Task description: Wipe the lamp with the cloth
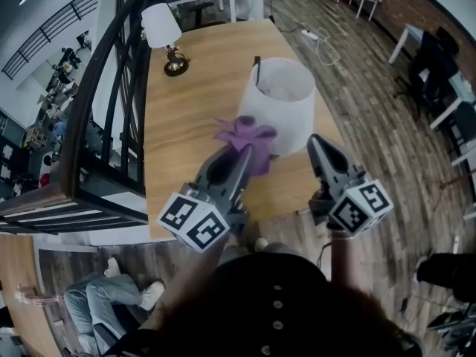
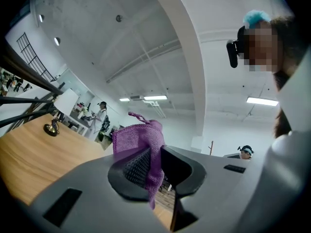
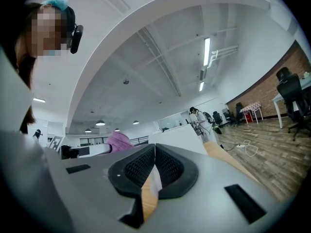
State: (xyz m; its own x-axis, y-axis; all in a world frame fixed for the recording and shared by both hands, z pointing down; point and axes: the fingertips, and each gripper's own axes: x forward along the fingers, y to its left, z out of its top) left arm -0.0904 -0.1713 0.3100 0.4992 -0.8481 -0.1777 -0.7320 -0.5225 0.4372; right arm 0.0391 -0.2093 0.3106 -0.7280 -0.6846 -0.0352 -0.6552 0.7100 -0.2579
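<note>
Left gripper (image 1: 249, 153) is clamped on the purple cloth (image 1: 245, 134), which bunches up above the tips. Right gripper (image 1: 317, 143) sits beside it, jaws pressed together on nothing. Both hang over the table's (image 1: 186, 125) near edge. Just ahead of both stands the white lamp (image 1: 277, 99), close to the table's right edge; cloth at its shade, contact unclear. Open wood runs left of the left jaws to the railing (image 1: 104, 110). Far ahead-left, a small lamp (image 1: 162, 27). Only the left gripper view shows cloth draped across a pad; the right gripper view catches a purple lump left of its jaws.
</note>
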